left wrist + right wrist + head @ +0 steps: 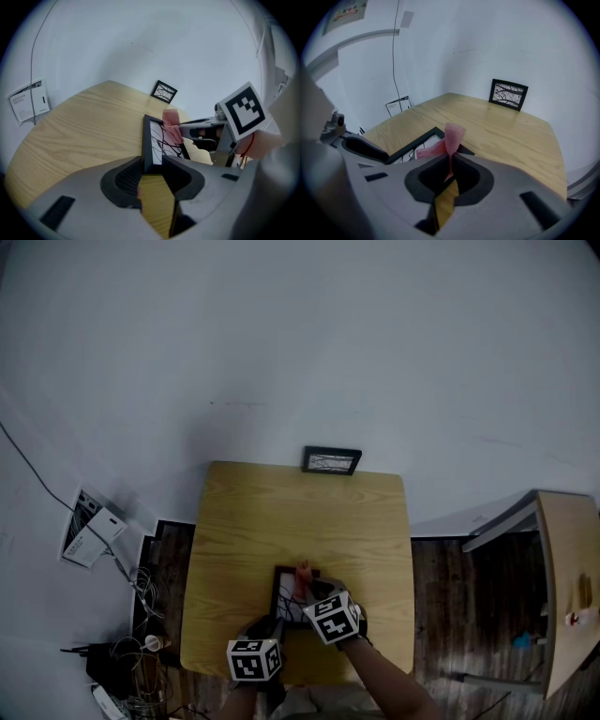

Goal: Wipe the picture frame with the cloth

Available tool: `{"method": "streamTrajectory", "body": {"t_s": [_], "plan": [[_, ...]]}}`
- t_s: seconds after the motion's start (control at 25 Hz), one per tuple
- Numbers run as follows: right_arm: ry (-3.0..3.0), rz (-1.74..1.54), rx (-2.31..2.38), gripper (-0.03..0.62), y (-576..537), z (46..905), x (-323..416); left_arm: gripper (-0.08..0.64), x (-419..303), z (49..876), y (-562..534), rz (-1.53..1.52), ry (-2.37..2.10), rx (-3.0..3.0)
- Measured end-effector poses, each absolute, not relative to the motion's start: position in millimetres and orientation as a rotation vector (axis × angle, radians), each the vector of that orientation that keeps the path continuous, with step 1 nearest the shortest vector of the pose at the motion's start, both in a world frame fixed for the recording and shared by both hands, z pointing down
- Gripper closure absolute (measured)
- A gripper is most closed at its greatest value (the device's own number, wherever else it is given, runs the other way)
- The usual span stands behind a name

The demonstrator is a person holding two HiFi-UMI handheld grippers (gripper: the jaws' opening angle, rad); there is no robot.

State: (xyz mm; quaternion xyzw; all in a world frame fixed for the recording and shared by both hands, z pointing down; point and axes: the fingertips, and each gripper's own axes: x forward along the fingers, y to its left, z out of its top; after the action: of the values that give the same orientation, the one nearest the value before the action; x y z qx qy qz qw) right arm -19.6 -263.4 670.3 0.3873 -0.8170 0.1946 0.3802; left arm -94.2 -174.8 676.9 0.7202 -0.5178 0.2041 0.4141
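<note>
Left gripper [153, 165] clamped on picture frame [153, 140] edge, at table [281, 512] near side. Right gripper [450, 165] pinching pink cloth [452, 135], cloth touching glass. Judged mid-wipe; area cleaned and area remaining undeterminable.

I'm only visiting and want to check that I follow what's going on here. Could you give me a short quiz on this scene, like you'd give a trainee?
1. True or false: the left tongs are shut on the edge of the near picture frame.
2. What do the right tongs grip? A) a sponge B) the pink cloth C) nothing
3. How many picture frames are on the wooden table?

Key: 1 true. 2 B. 3 two: the near one, and the far frame standing at the table's back edge.
</note>
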Motion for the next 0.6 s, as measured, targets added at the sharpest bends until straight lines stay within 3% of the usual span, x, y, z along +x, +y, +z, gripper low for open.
{"method": "streamTrajectory", "body": {"t_s": [0.6], "plan": [[-2.15,0.512,1.085,0.575,-261.4,650.7,-16.2,0.434,-94.4,676.9,-175.6,0.51,-1.303,1.813]]}}
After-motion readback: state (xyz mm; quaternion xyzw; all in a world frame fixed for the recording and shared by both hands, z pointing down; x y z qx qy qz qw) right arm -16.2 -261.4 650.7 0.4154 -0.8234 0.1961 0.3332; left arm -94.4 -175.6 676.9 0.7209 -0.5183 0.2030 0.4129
